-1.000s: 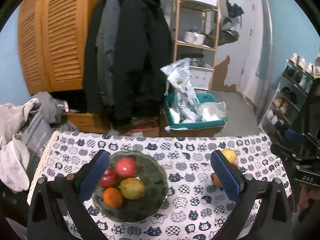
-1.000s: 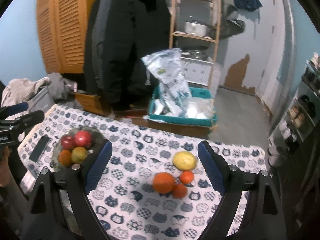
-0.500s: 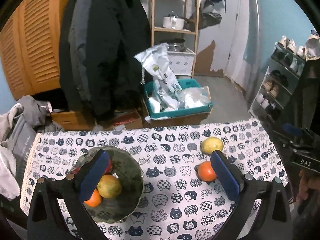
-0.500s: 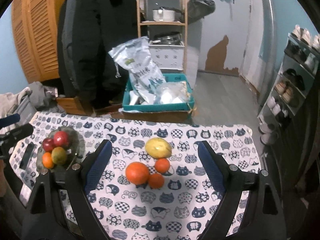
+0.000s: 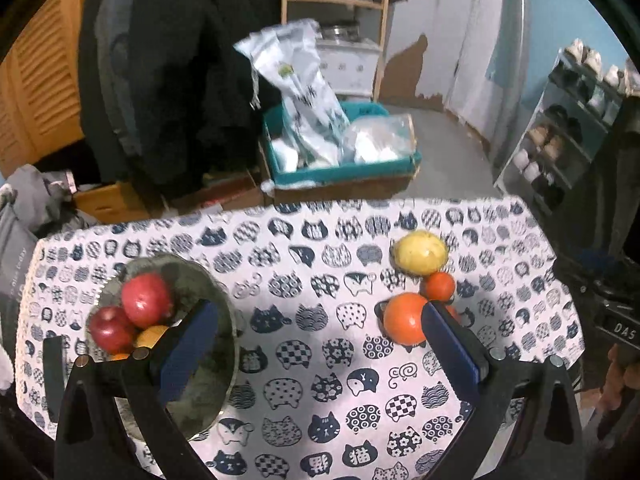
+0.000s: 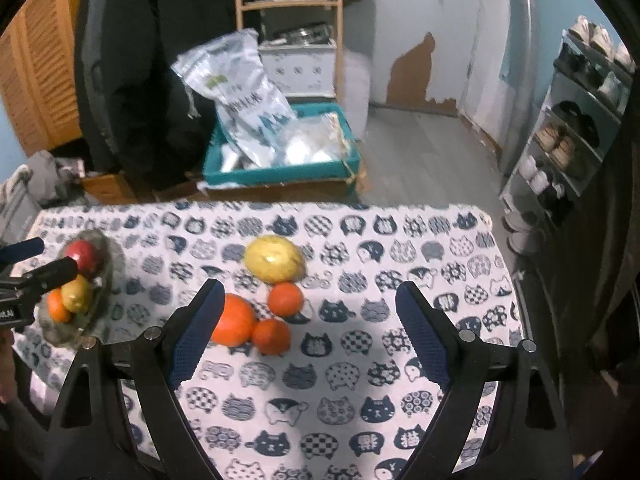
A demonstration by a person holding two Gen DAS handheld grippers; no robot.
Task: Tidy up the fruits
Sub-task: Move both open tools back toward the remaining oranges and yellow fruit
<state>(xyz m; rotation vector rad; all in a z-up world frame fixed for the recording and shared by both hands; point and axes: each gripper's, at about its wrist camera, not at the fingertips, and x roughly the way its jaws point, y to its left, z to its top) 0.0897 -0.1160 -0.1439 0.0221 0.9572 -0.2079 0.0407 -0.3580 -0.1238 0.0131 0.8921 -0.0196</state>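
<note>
A grey bowl (image 5: 224, 332) (image 6: 106, 248) on the left of the cat-print tablecloth (image 5: 320, 352) holds two red apples (image 5: 146, 300), a yellow-green fruit (image 6: 76, 294) and a small orange (image 6: 56, 306). To the right lie a yellow fruit (image 5: 420, 252) (image 6: 274, 258), a big orange (image 5: 404, 318) (image 6: 234, 320) and two small oranges (image 6: 285, 299). My left gripper (image 5: 320, 324) is open above the cloth between bowl and loose fruit. My right gripper (image 6: 310, 314) is open, nothing between its fingers, the loose fruit just beyond its left finger.
A dark phone (image 5: 54, 376) lies on the table's left edge. Behind the table sit a teal crate (image 6: 280, 172) with plastic bags, hanging dark coats (image 5: 172, 60), a wooden shelf (image 6: 288, 4) and, on the right, a shoe rack (image 6: 580, 120).
Both grippers have sunk toward the table and swung right. In the left view the bowl slid left and the loose fruit came into view; in the right view the fruit drew closer.
</note>
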